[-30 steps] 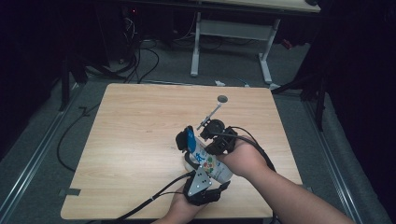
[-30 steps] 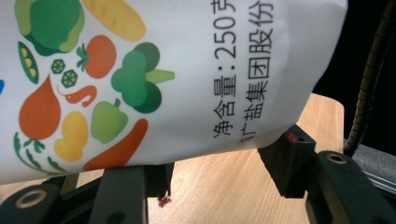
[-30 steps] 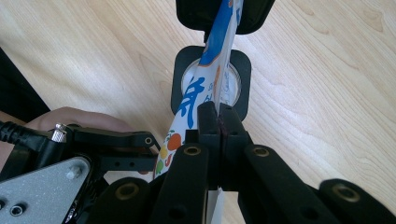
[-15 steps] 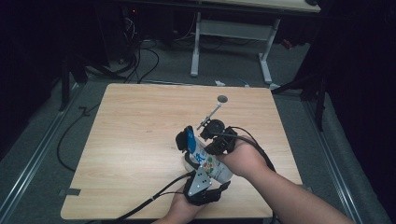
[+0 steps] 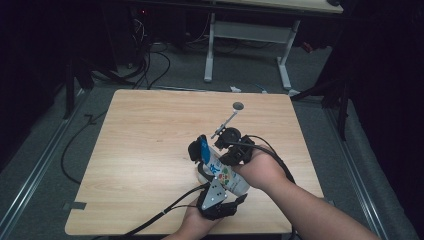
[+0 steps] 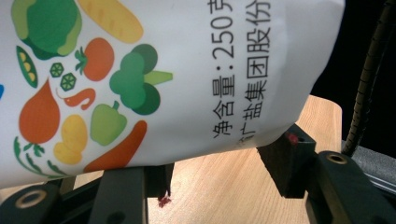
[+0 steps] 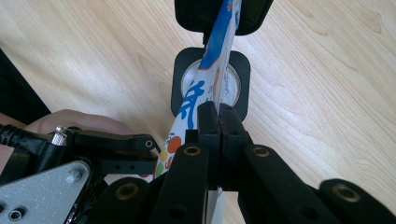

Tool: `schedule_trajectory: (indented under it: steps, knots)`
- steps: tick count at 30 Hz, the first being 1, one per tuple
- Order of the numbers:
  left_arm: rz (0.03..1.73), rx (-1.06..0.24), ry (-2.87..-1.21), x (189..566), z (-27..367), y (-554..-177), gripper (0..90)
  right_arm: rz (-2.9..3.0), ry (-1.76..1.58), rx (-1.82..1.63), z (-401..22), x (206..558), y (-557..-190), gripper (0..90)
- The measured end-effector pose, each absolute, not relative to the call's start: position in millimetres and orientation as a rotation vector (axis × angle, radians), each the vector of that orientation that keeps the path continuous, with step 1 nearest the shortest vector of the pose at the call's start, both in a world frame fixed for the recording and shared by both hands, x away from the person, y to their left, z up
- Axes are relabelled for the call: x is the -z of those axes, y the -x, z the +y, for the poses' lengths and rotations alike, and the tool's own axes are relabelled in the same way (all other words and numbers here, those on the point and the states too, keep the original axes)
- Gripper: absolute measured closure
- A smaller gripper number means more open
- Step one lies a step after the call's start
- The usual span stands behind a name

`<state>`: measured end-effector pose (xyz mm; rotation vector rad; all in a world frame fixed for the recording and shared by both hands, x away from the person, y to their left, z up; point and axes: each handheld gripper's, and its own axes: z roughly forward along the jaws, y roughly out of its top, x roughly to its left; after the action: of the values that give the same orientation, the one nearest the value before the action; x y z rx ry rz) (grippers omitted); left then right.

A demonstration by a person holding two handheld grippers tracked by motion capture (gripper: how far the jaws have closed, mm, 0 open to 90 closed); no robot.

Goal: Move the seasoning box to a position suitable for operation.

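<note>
Here left gripper (image 5: 216, 186) clamps salt bag (image 5: 225, 174) body, steadying it; right gripper (image 7: 218, 122) pinched shut on bag edge, likely aiming top over round container (image 7: 211, 84) beyond, on counter (image 5: 145, 150).

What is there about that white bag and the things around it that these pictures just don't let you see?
- White plastic salt bag with vegetable drawings: its brand text is cut by the left gripper view's frame edges.
- Black square holder with a white round inside: bag hides its contents in the right gripper view.
- Small grey disc on the wooden table: too small to identify, high view.
</note>
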<state>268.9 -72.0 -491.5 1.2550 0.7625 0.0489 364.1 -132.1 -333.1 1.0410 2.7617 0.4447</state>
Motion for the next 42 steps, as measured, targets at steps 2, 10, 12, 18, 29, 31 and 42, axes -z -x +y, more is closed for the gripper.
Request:
schedule_trajectory:
  steps: [2,10,12,18,29,31,42]
  knots:
    - [0.762,-0.05,-1.255,491.5,-72.0,-269.0,49.0,2.761,-1.041,-0.445,-132.2,333.2,-364.1,90.0]
    - [0.767,-0.047,-1.25,491.2,-72.7,-269.2,48.9,2.761,-1.041,-0.445,-132.3,333.3,-364.7,90.0]
    - [0.768,-0.046,-1.25,491.3,-72.8,-269.2,48.9,2.761,-1.043,-0.445,-132.2,333.7,-365.0,90.0]
    - [0.77,-0.046,-1.249,491.2,-72.9,-269.5,48.9,2.762,-1.045,-0.443,-131.4,334.2,-365.6,90.0]
    - [0.771,-0.044,-1.247,491.3,-73.1,-269.8,48.9,2.764,-1.038,-0.445,-130.7,335.6,-366.8,90.0]
    - [0.772,-0.043,-1.247,491.3,-73.1,-269.8,49.0,2.764,-1.039,-0.446,-130.6,335.9,-367.0,90.0]
    - [0.771,-0.044,-1.244,491.1,-73.1,-270.3,49.0,2.765,-1.038,-0.438,-129.4,336.0,-367.9,90.0]
